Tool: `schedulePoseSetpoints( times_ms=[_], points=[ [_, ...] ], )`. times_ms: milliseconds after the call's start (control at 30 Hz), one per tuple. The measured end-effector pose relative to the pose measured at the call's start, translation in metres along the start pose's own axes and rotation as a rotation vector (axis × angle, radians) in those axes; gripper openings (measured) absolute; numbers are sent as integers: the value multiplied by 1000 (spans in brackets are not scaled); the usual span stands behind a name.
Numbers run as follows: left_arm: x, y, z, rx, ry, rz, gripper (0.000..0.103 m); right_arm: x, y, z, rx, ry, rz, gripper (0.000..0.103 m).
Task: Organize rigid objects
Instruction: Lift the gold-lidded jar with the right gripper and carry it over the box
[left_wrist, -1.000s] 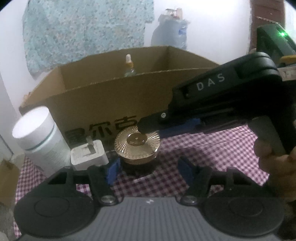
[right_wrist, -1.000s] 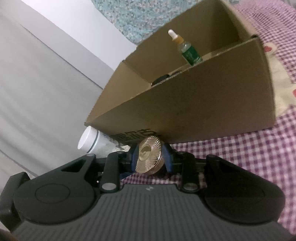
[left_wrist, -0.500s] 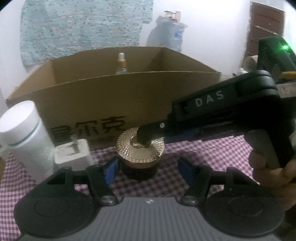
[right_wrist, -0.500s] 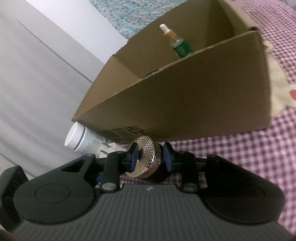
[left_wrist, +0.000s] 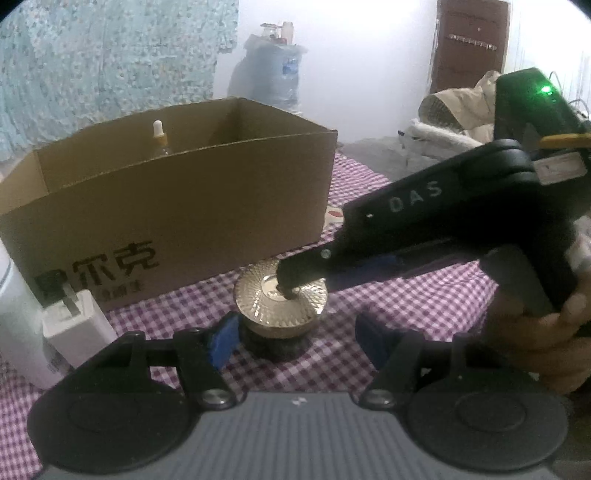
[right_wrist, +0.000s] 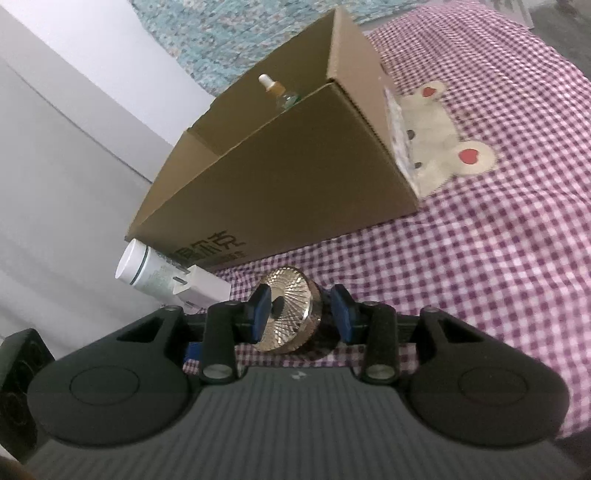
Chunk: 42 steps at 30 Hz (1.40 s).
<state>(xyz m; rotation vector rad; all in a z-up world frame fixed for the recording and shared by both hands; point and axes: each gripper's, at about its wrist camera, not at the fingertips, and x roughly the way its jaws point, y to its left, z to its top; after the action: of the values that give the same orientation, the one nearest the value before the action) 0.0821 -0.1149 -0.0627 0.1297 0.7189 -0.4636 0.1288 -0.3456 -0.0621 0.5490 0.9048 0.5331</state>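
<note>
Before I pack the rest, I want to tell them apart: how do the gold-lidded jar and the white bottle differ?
The gold-lidded jar is short and squat; the white bottle is a taller, plain cylinder. The jar has a ribbed, shiny gold lid over a dark body; the bottle is matte white with a flat cap. The jar sits between the right gripper's opening jaws; the bottle stands untouched beside a white charger. Both stand outside the cardboard box, on the checked cloth.
</note>
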Motion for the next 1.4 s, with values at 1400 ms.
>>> schedulePoseSetpoints(
  times_ms=[1400],
  points=[
    [10, 94, 143, -228, -9, 88, 57, 56, 100, 169, -167, 102, 103, 54]
  ],
)
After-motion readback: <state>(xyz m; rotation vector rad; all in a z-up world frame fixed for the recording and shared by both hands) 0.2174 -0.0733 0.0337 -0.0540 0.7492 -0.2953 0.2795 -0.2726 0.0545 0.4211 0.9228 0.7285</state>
